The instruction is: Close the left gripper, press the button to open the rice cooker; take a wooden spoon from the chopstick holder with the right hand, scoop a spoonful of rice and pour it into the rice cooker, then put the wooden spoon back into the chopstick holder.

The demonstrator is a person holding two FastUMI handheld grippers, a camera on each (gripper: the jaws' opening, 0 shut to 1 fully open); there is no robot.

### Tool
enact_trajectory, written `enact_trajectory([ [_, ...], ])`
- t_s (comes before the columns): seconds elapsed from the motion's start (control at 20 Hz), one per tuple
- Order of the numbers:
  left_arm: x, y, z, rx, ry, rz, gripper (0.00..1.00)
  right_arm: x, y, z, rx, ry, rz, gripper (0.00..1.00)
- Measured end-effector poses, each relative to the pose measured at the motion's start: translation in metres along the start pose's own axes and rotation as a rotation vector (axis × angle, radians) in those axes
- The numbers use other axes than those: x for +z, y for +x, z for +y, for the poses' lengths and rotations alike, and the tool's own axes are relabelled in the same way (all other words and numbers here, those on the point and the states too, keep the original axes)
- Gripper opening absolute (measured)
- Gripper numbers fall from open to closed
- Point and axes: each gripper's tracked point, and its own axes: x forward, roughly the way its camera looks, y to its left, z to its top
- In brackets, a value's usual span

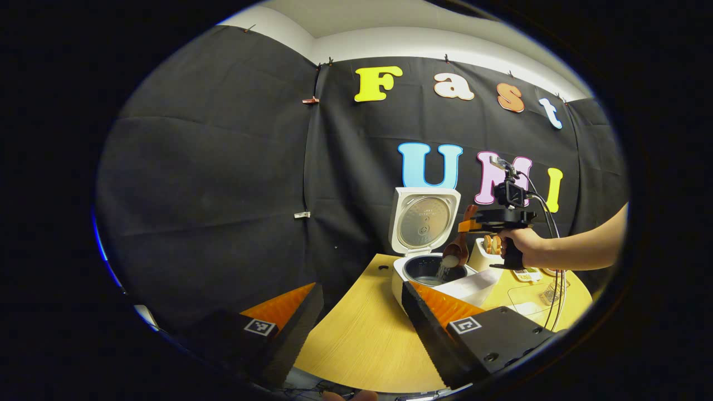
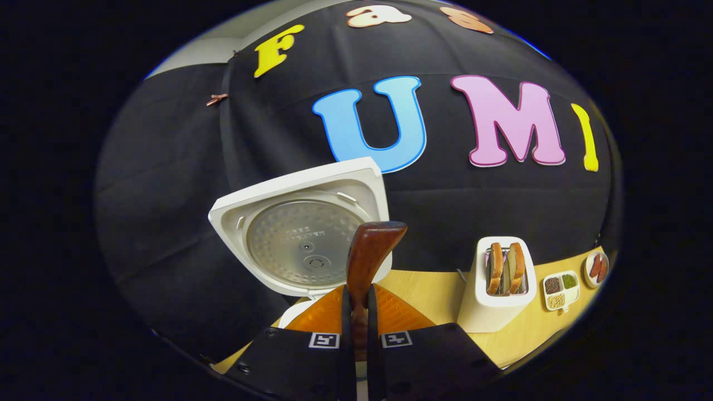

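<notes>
The white rice cooker point(image 1: 398, 273) stands open on the wooden table, its lid point(image 1: 423, 223) upright. In the left gripper view my right gripper point(image 1: 468, 225), held by a hand, is shut on a brown wooden spoon point(image 1: 459, 248) tipped over the dark inner pot point(image 1: 426, 270); white rice point(image 1: 448, 262) spills from the bowl into the pot. The right gripper view shows my right gripper point(image 2: 359, 301) clamped on the spoon's handle point(image 2: 370, 245), with the lid point(image 2: 301, 234) just behind. My left gripper point(image 1: 356, 328) is open and holds nothing, well back from the cooker over the near table.
A white box point(image 1: 476, 284) lies in front of the cooker. A white toaster point(image 2: 498, 284) with bread slices stands to the right, then a small divided dish point(image 2: 560, 289) and a little plate point(image 2: 597, 267). A cable hangs from the right gripper point(image 1: 557, 301).
</notes>
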Motion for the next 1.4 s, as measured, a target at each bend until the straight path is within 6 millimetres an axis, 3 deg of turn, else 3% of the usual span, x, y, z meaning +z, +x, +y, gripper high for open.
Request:
enact_trajectory([
  [0.4, -0.003, -0.004, 0.008, 0.013, -0.013, -0.001, 0.97, 0.017, 0.0, 0.039, 0.038, -0.346, -0.026, 0.12],
  [0.8, -0.005, -0.007, 0.01, 0.007, -0.027, -0.003, 0.98, 0.006, -0.003, 0.087, 0.138, -0.757, -0.056, 0.12],
  [1.05, -0.006, -0.007, 0.008, 0.003, -0.028, 0.001, 0.98, -0.013, -0.013, 0.11, 0.195, -0.954, -0.071, 0.12],
  [1.25, -0.008, -0.01, 0.008, 0.003, -0.024, 0.004, 0.98, -0.02, -0.019, 0.12, 0.215, -1.023, -0.074, 0.12],
  [1.4, -0.008, -0.013, 0.007, 0.009, -0.025, 0.006, 0.98, -0.015, -0.019, 0.116, 0.208, -0.914, -0.045, 0.12],
])
